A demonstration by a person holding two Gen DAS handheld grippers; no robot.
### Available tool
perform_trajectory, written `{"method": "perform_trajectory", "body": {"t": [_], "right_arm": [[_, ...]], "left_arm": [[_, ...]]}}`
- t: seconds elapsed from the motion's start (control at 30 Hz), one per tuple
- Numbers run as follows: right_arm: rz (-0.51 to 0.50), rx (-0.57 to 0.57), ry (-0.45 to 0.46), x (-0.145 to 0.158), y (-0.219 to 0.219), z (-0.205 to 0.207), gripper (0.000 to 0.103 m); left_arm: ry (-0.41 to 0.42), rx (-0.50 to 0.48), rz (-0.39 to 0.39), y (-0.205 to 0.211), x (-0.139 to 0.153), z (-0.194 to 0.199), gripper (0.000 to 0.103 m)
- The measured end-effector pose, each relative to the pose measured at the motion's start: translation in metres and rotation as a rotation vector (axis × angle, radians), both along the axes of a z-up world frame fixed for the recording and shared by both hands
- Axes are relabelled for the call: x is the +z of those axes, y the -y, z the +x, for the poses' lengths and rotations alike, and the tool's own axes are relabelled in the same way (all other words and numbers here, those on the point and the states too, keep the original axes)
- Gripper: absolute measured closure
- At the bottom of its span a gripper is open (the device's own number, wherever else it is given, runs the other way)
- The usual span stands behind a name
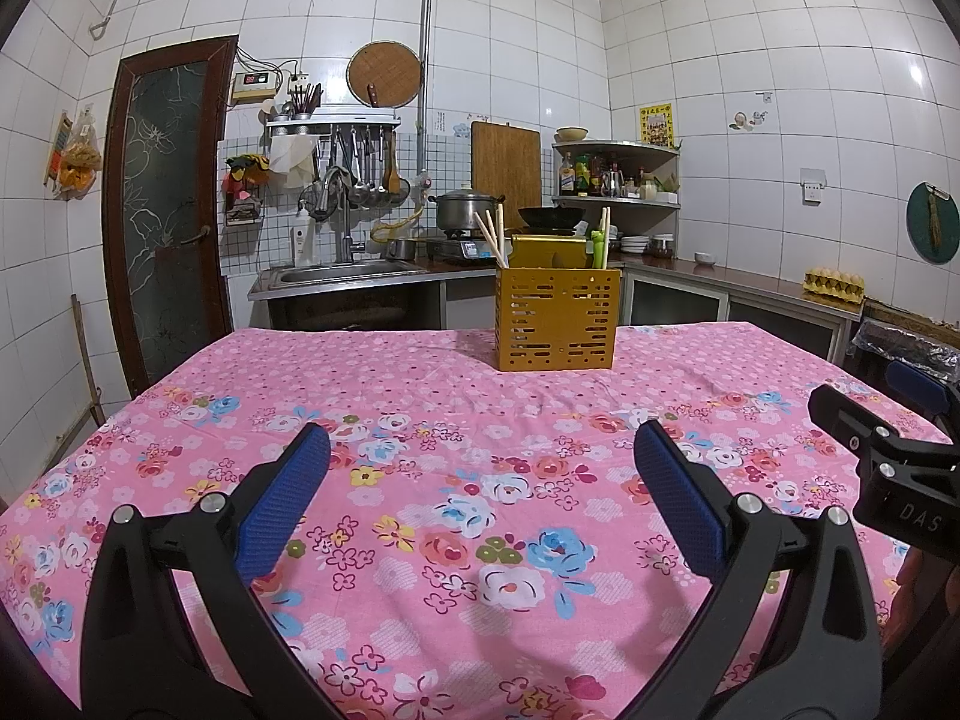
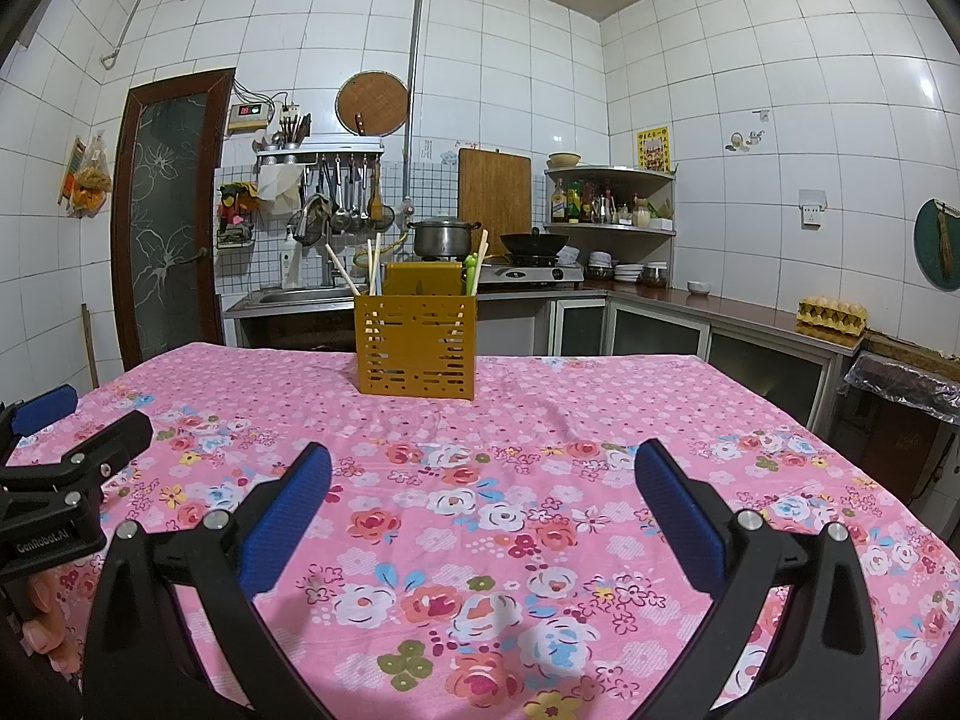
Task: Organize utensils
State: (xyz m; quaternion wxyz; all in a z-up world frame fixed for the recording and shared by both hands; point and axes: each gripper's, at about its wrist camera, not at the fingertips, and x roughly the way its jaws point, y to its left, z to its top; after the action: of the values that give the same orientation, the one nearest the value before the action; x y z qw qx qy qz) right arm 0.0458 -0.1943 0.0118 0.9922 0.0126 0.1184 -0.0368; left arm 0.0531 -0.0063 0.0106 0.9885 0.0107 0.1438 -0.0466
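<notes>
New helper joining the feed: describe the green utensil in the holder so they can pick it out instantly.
Start at the pink floral tablecloth, then the yellow slotted holder standing at its far middle. At the holder's right rear corner, a green utensil stands beside a pale chopstick. It is the only green piece; the others are pale sticks.

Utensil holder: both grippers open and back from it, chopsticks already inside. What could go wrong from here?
1. The chopsticks lean out over the rim of the utensil holder; a gripper coming in from above might knock them out.
2. The holder stands free on the wrinkled tablecloth, so a push could slide or tip it.
3. The left gripper and right gripper sit close together and could collide.
</notes>
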Motion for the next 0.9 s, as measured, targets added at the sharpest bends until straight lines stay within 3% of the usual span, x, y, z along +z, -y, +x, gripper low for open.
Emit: {"method": "perform_trajectory", "body": {"t": [0.9], "right_arm": [[-0.003, 0.001, 0.000, 0.0006, -0.0007, -0.0004, 0.004]], "left_arm": [[0.006, 0.003, 0.001, 0.0007, 0.0017, -0.0006, 0.005]]}}
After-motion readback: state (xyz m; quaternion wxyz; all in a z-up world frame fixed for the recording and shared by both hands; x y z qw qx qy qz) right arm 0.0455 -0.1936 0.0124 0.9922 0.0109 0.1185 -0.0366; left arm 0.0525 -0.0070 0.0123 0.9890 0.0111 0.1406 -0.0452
